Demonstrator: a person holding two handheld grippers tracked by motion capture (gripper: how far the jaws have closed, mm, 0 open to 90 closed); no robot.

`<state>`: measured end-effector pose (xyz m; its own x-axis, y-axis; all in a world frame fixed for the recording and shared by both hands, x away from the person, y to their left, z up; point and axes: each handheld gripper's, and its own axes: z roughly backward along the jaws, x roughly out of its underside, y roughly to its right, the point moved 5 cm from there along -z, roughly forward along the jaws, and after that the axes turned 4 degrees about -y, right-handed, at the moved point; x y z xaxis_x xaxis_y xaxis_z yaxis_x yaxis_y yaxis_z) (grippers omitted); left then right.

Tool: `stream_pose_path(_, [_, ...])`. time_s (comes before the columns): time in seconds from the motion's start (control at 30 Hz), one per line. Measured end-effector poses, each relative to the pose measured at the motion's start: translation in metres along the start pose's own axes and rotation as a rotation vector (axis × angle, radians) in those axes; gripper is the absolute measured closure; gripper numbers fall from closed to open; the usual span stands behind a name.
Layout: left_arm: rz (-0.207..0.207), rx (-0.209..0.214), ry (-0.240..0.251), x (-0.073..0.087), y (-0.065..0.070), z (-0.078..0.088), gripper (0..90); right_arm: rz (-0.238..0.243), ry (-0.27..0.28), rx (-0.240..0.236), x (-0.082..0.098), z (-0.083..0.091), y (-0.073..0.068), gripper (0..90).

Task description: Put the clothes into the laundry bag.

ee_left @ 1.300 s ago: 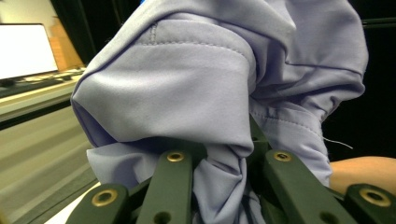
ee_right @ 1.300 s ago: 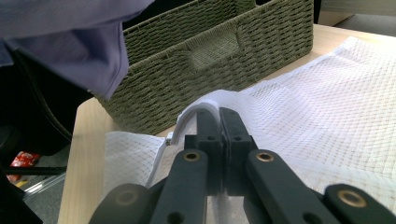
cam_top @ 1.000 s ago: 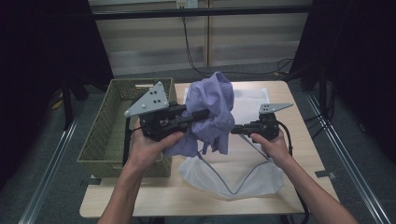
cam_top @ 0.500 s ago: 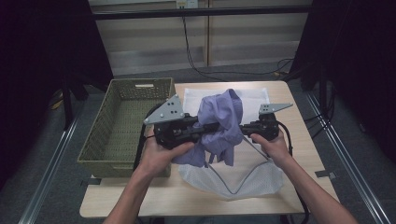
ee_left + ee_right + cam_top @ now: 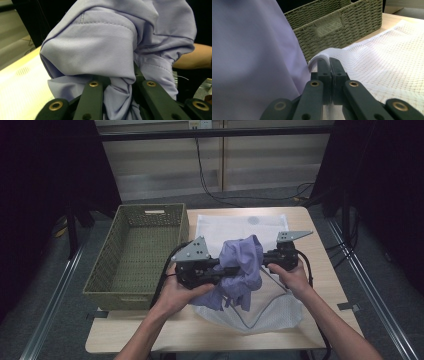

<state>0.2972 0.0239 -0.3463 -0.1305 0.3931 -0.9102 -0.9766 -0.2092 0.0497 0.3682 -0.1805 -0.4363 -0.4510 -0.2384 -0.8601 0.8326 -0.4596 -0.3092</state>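
Our left gripper (image 5: pixel 117 87) has its fingers (image 5: pixel 93 96) clamped on a bunched fold of the lavender garment (image 5: pixel 242 262); the right gripper (image 5: pixel 329 72) pinches the white mesh bag's (image 5: pixel 272 307) edge between closed fingers (image 5: pixel 323 72). Since a second ago we've brought the garment down from well above the table (image 5: pixel 325 270) until it hangs just over the bag. That likely means we're about to stuff it in. The wicker basket (image 5: pixel 137 252) sits beside us.

Both tools, left (image 5: pixel 227 268) and right (image 5: pixel 264 259), clamped, facing inward.
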Motion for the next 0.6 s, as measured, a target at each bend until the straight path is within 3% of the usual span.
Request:
stream_pose_path(0.4, [0.017,0.017,-0.075,0.018,-0.005,-0.029,78.4,0.003,0.0,-0.007,0.0,0.0,-0.001,89.0])
stream_pose_path(0.6, [0.009,0.026,-0.097,0.02,-0.002,-0.035,78.4,0.007,-0.001,-0.006,0.0,0.0,-0.001,89.0])
